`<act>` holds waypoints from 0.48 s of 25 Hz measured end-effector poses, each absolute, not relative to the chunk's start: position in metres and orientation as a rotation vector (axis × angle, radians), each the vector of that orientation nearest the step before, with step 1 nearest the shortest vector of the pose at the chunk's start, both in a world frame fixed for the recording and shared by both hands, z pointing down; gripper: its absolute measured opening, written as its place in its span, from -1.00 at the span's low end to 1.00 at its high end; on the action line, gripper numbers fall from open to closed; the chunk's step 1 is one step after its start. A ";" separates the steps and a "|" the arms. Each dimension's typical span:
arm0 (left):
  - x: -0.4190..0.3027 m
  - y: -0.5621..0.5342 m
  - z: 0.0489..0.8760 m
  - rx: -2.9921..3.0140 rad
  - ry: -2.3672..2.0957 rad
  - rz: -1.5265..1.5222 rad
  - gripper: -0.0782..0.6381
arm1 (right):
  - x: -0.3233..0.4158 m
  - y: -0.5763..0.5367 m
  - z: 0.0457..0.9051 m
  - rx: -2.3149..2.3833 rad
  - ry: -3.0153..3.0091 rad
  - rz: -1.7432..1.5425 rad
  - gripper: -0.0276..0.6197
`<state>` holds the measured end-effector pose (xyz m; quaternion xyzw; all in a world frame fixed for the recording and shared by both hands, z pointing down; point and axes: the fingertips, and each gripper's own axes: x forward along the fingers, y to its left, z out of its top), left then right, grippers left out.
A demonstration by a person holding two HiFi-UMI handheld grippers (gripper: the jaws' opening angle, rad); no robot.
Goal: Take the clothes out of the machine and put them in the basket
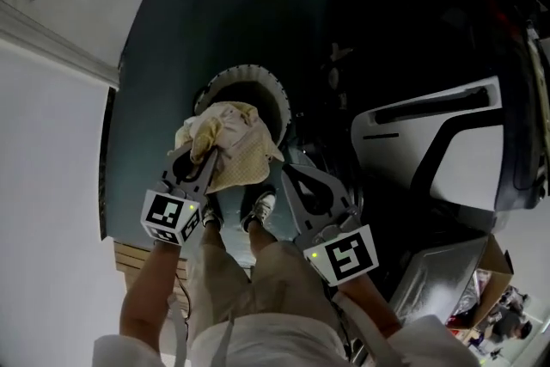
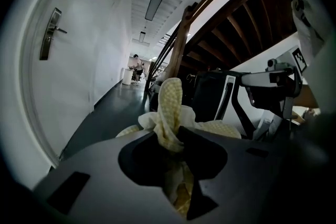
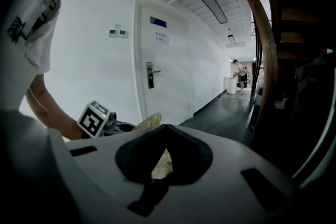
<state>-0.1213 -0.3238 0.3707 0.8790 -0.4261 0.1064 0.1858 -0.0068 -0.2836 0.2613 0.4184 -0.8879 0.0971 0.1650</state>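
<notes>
A pale yellow checked cloth [image 1: 228, 146] hangs bunched over a round basket with a white rim [image 1: 277, 90] on the dark floor. My left gripper [image 1: 203, 155] is shut on it; in the left gripper view the cloth [image 2: 170, 102] bulges up between the pads and spills past them. My right gripper [image 1: 290, 166] sits just right of the cloth's edge. In the right gripper view its jaws [image 3: 165, 127] meet at the tips, and a strip of yellow cloth [image 3: 159, 166] shows through the gap behind them. I cannot tell whether it touches the cloth.
A white and black machine [image 1: 430, 142] stands to the right of the basket. The person's feet [image 1: 260, 209] are just behind the basket. A white wall and door [image 2: 58, 60] run along the left, and a wooden staircase [image 2: 231, 18] rises on the right.
</notes>
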 end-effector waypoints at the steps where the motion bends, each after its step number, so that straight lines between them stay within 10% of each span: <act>1: -0.121 -0.329 0.387 2.468 -1.209 0.303 -0.52 | -0.011 -0.285 0.279 1.183 -2.530 0.309 -0.88; 12: -0.099 -0.368 0.592 2.306 -1.131 0.500 -0.52 | -0.028 -0.299 0.440 1.091 -2.473 0.497 -0.88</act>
